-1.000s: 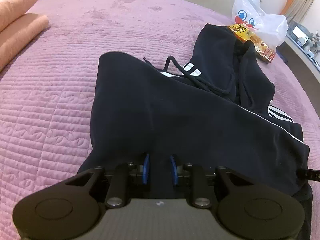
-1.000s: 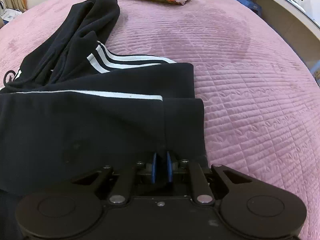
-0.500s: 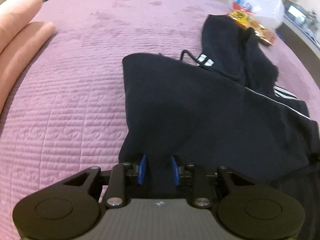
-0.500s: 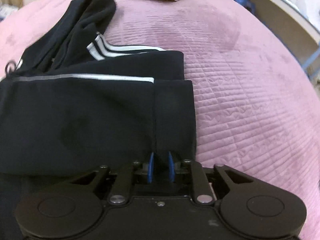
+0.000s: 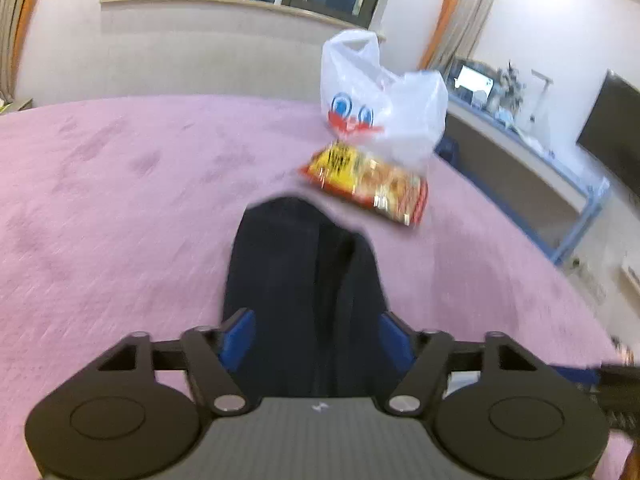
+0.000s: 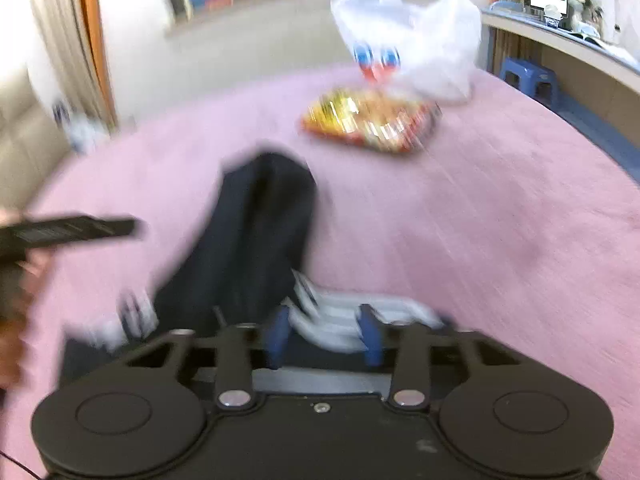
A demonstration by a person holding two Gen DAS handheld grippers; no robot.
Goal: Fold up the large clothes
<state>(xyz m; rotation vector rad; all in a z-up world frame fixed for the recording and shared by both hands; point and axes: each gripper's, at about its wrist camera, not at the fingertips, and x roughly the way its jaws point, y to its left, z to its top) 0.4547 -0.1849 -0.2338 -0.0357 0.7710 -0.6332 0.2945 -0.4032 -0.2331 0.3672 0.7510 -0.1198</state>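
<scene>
Blur smears both of my views, the right wrist one worst, so cloth edges and print on packaging are hard to read. One black garment [image 5: 304, 280] lies on the pink quilted bedspread [image 5: 120, 200], stretching away from my claws toward the far side of the bed; its near part is cut off under both tool bodies, so I cannot see how it is folded there. In the right wrist view, white stripes [image 6: 340, 312] on the cloth show as streaks only.

My left gripper [image 5: 316, 336] has its jaws opening, blue pads well apart, the dark cloth seen between them but not pressed. My right gripper [image 6: 324, 332] is likewise opening, pads clear of the striped fabric lying between them. Neither claw grasps anything.

Beyond the garment I count one yellow and red snack packet [image 5: 368, 184] lying flat, and one white plastic bag [image 5: 380, 108] with cartoon eyes standing just behind it, touching or nearly so. What the bag holds I cannot tell. At the left edge of the right wrist view, part of the other tool and a blurred hand [image 6: 16, 280] are cut off.
</scene>
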